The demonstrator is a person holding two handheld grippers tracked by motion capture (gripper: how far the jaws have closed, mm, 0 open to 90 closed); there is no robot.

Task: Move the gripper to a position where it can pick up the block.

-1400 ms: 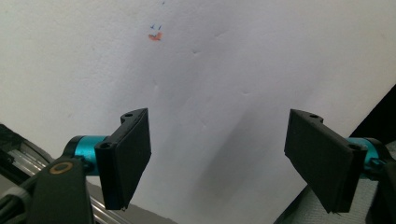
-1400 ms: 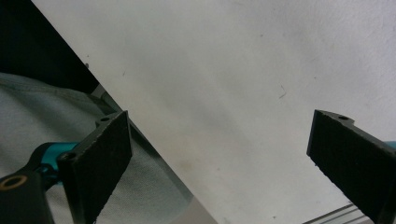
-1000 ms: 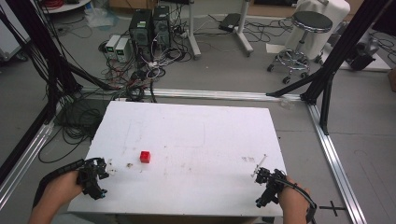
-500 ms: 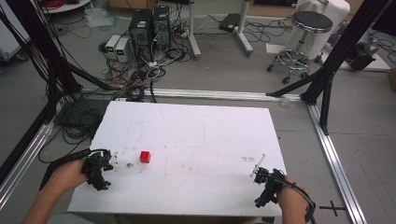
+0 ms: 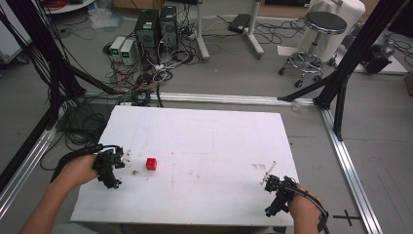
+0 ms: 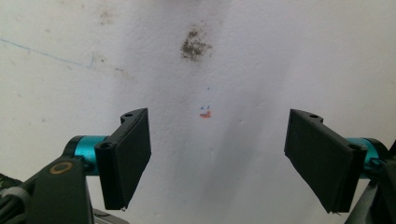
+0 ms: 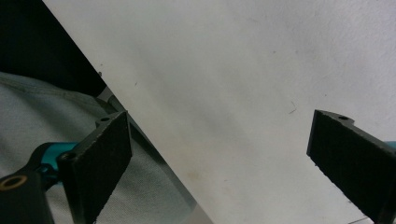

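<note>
Nearing red cube [image 5: 151,164]: left tongs [image 5: 118,157], advanced.

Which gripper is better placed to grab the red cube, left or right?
Left. The left gripper sits open just beside the red cube on the table, while the right gripper, also open, is at the far near corner.

A red cube [image 5: 151,164] sat on the white desk [image 5: 204,141] just beside the left gripper [image 5: 110,167]; the right gripper [image 5: 276,191] (near the front edge) was well apart.
</note>
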